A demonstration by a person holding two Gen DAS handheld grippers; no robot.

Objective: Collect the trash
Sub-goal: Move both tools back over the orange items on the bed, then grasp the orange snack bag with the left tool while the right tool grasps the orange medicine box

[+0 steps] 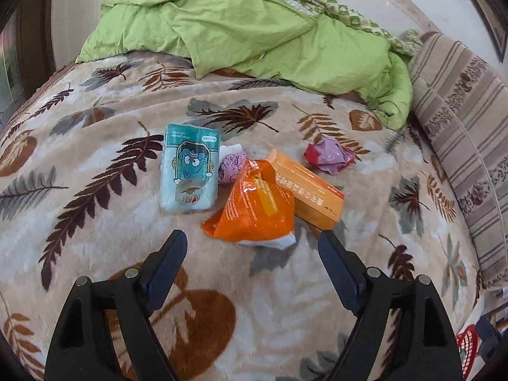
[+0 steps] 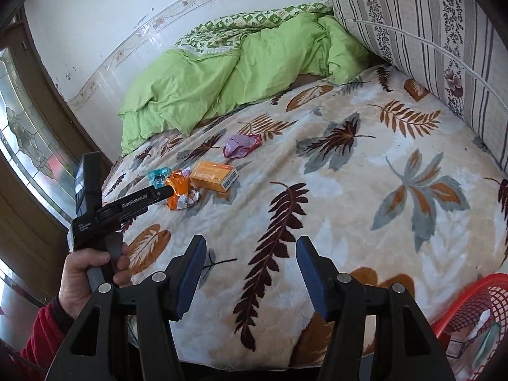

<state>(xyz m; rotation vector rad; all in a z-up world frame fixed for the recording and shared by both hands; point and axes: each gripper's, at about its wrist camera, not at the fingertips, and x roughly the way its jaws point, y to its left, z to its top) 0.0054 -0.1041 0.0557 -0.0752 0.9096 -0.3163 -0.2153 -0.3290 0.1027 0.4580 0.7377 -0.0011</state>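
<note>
While bedside, red basket (image 2: 470, 311) part-filled

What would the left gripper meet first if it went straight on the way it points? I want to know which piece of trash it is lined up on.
Most likely the crumpled orange plastic wrapper, which lies just ahead between the open fingers of the left gripper; depth is uncertain.

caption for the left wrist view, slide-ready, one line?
Open left gripper hovers over a leaf-print fleece blanket, facing a crumpled orange plastic wrapper, teal cartoon packet and orange cardboard box.
</note>
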